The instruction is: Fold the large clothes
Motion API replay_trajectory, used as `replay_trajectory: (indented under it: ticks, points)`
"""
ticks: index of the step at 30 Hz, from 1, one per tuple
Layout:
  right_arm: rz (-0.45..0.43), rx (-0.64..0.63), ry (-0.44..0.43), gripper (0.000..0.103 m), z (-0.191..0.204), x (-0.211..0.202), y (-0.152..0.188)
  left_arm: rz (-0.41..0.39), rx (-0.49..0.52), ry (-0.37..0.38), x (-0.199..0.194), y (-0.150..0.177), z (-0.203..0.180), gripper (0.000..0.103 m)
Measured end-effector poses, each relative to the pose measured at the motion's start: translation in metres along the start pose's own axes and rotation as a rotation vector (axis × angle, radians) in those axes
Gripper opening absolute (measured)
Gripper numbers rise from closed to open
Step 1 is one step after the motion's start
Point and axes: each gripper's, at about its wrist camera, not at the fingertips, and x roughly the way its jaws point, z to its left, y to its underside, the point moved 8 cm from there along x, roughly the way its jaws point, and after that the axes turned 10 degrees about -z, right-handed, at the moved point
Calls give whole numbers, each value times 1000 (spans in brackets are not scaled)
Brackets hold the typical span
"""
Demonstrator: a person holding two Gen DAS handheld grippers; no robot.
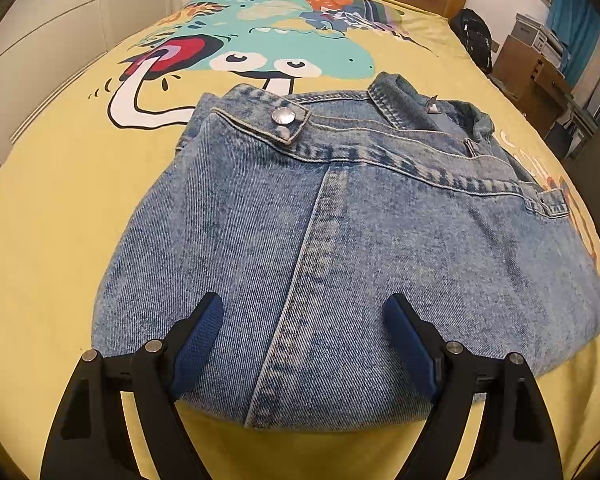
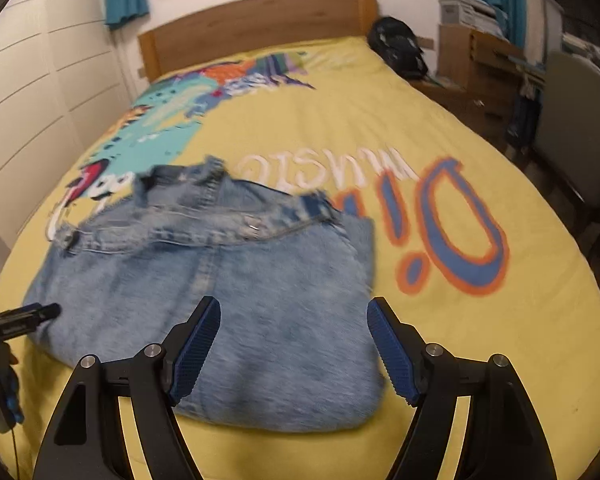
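Denim jacket (image 1: 340, 248) lies folded into a compact block on the bed (image 1: 60, 200). My left gripper (image 1: 304, 340) and right gripper (image 2: 294, 340) are both spread, holding nothing, near its 6 o'clock edge. Fold looks nearly done; next I'd flatten or halve it.

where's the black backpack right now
The black backpack sits off the far right corner of the bed, between the wooden headboard and the wooden cabinet; the left wrist view shows it upper right.
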Motion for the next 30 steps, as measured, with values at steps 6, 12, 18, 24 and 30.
replay_trajectory:
  ticks: [6,12,18,24,30]
  points:
    - [29,-86,-73,78,46,10,9,7,3,15,1,2,0,86]
    - [119,-125,-68,78,51,29,43,14,11,24,2,3,0,89]
    - [150,-67,-68,78,27,28,58,24,15,18,-6,2,3,89]
    - [141,-23,-27,78,11,10,49,9,-22,12,-28,-2,12,89]
    - [127,26,-12,78,0,-14,47,5,-75,2,-51,-3,27,89]
